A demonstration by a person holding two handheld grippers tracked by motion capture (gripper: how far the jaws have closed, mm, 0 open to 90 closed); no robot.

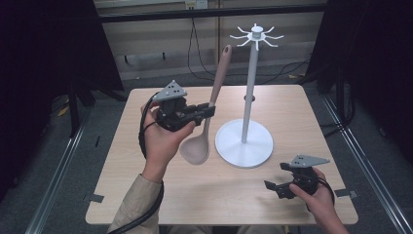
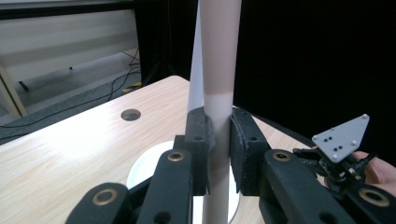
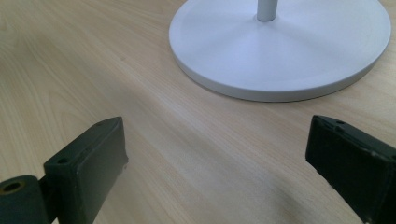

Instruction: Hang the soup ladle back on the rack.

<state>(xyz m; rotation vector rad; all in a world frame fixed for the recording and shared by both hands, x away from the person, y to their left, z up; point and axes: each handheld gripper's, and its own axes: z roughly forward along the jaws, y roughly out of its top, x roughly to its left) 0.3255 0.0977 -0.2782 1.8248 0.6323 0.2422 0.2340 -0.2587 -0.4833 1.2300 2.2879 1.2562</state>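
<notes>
A long beige ladle point(image 1: 215, 97) stands nearly upright, its bowl low over the table and its handle tip near the hooks of the white stand point(image 1: 249, 87). My left gripper point(image 1: 210, 110) is shut on the ladle's handle point(image 2: 217, 93), about halfway up; the pads point(image 2: 243, 144) press it from both sides. The stand's round base point(image 3: 280, 42) rests right of the ladle. My right gripper point(image 1: 277, 187) is held open low over the table's front right, with nothing between its jaws, pointed at the base.
The stand's top ring of hooks point(image 1: 256, 35) spreads above the table's far middle. A round hole point(image 2: 130, 114) is set in the wooden tabletop point(image 1: 146, 165). Cables lie on the floor behind the table, and dark curtains hang at both sides.
</notes>
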